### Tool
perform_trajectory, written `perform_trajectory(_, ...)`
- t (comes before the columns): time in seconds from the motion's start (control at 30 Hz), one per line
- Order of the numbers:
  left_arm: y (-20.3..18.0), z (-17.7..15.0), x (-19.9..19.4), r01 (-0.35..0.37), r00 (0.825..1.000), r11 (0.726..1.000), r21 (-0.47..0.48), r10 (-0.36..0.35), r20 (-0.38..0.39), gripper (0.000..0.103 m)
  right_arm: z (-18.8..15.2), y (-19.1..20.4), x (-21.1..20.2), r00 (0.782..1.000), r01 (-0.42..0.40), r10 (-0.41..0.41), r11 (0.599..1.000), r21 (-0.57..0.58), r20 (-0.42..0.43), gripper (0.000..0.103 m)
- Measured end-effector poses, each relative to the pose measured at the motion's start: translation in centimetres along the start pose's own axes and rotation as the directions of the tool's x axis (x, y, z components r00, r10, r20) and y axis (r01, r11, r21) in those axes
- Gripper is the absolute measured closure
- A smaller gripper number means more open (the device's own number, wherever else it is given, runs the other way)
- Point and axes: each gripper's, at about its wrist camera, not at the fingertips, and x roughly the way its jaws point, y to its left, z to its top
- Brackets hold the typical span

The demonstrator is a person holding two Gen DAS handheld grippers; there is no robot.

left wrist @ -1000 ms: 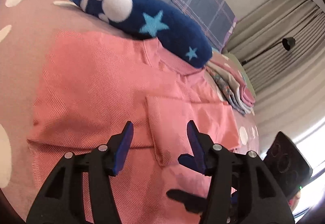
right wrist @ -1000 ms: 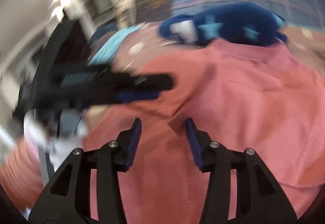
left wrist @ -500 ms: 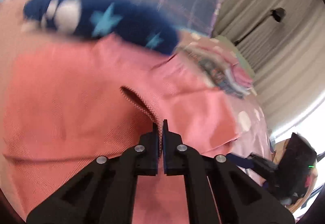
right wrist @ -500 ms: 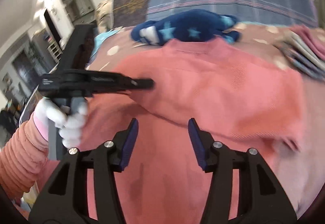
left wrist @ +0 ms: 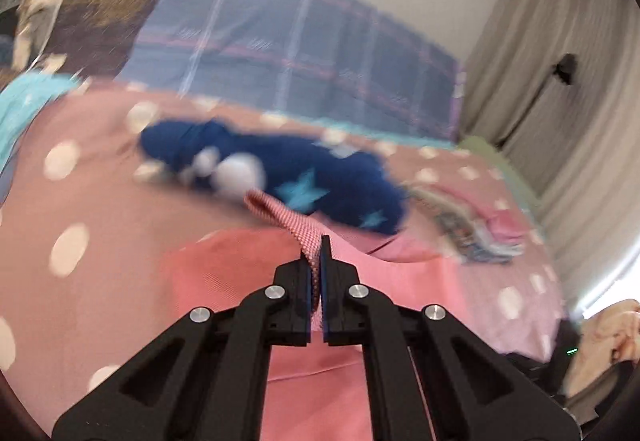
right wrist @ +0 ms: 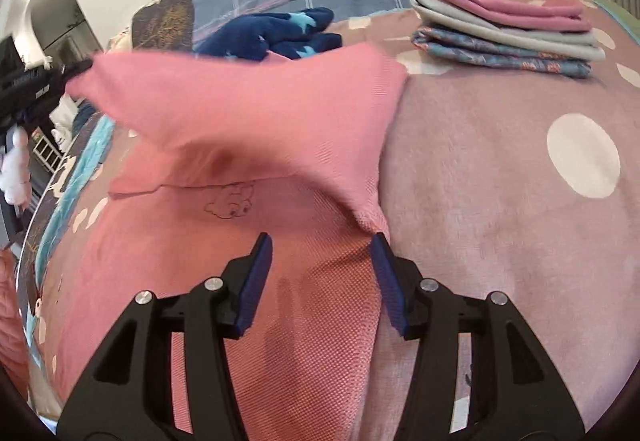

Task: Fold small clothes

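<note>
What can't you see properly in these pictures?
- Left wrist view: the blue starry plush is smeared by motion blur, so its shape is unclear.
- Right wrist view: the lifted pink garment hides most of that plush.
- Right wrist view: the left gripper is cut off by the edge.
- Right wrist view: the garment's small drawing is too faint to identify.

Black claw [left wrist: 318, 273], blue pads [right wrist: 256, 281], silver screws
</note>
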Motion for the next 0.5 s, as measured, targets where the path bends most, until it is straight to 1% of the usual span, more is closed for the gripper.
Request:
perform_trajectory(0.07,2.2,-1.5,1.5,-0.073,0.996,0.997,0.000,0.073,-0.044,0.099,-0.1,0.2,0.2,1.000,0.015,-0.015,1.000,-0.007,0.000,0.050)
perform_trajectory(0.1,2.8,-2.2,2.1,-0.122,0.991,0.993,0.005,0.122,-0.058,0.098,-0.1,0.4,0.2,1.000,0.019,-0.019,1.000,-0.009,0.001,0.049)
perform_trajectory(0.13,3.3,-2.5,2.6,-0.160,0.985,0.987,0.011,0.161,-0.068,0.093,-0.1,0.4,0.0,1.000,0.023,-0.023,1.000,-0.011,0.001,0.049)
perform_trajectory(0.2,3.8,-3.1,2.7,-0.196,0.978,0.980,0.024,0.198,-0.066,0.089,-0.2,0.6,-0.1,1.000,0.030,-0.030,0.999,-0.013,0.001,0.048)
perform_trajectory(0.27,3.8,-3.4,2.1,-0.184,0.981,0.982,0.039,0.186,-0.052,0.084,-0.1,0.7,-0.5,1.000,0.029,-0.029,1.000,-0.011,0.005,0.048)
perform_trajectory(0.37,2.4,-3.8,1.7,-0.162,0.986,0.982,0.092,0.165,-0.027,0.079,0.4,0.5,-1.0,0.999,0.023,-0.023,1.000,0.000,0.023,0.048)
perform_trajectory(0.43,1.1,-4.3,2.3,-0.149,0.987,0.980,0.129,0.156,-0.047,0.073,0.9,0.3,-1.2,0.999,0.012,-0.013,1.000,0.019,0.041,0.048)
perform_trajectory(0.47,0.8,-4.9,3.2,-0.164,0.981,0.974,0.153,0.177,-0.074,0.071,1.3,0.3,-1.2,0.999,0.010,-0.011,0.999,0.031,0.050,0.048)
perform_trajectory(0.5,0.6,-5.5,4.0,-0.183,0.974,0.968,0.170,0.202,-0.099,0.070,1.7,0.4,-1.2,0.998,0.008,-0.011,0.999,0.039,0.061,0.048)
